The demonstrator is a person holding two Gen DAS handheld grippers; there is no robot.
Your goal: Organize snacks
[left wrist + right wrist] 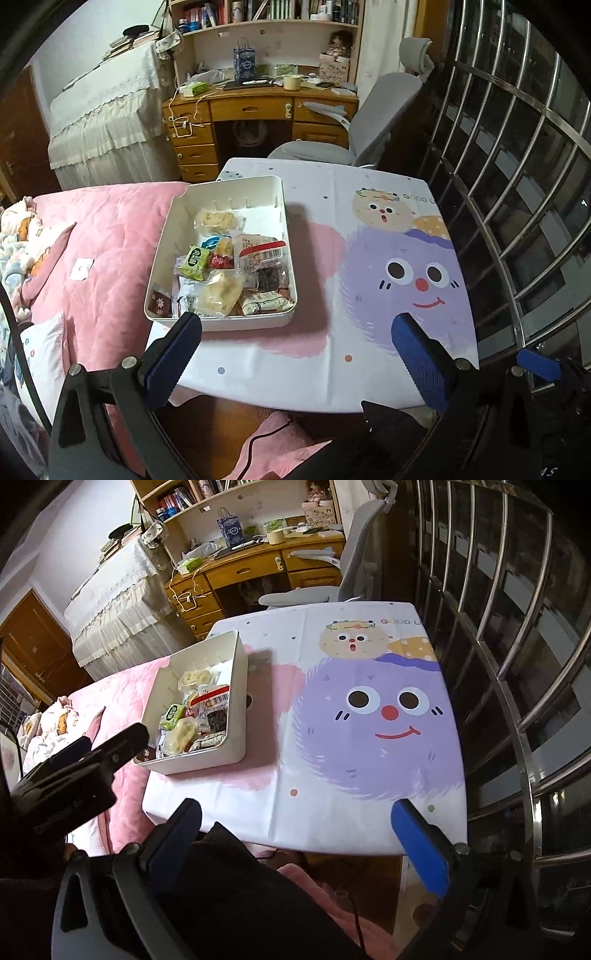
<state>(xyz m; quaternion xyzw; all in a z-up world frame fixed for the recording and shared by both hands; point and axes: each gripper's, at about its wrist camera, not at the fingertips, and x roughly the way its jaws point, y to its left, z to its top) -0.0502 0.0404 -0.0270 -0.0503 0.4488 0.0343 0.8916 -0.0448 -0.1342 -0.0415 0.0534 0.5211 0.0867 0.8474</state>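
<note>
The surface (369, 369) is covered by a cartoon-printed cloth (399, 266); a white bin (221, 325) of snacks (221, 266) is set at its left edge.

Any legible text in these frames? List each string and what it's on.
"GOOD L", cut off at the edge: tablecloth, above the yellow cartoon face.
"M": cardboard box on the desk.
Snack wrappers in the white bin, barcode label included: too small and blurred.
Book spines on the shelf: unreadable.

Wrapped snacks (225, 273) are lying jumbled inside a white rectangular bin (284, 206), which is sitting at the cartoon-printed counter's (369, 332) left edge.
</note>
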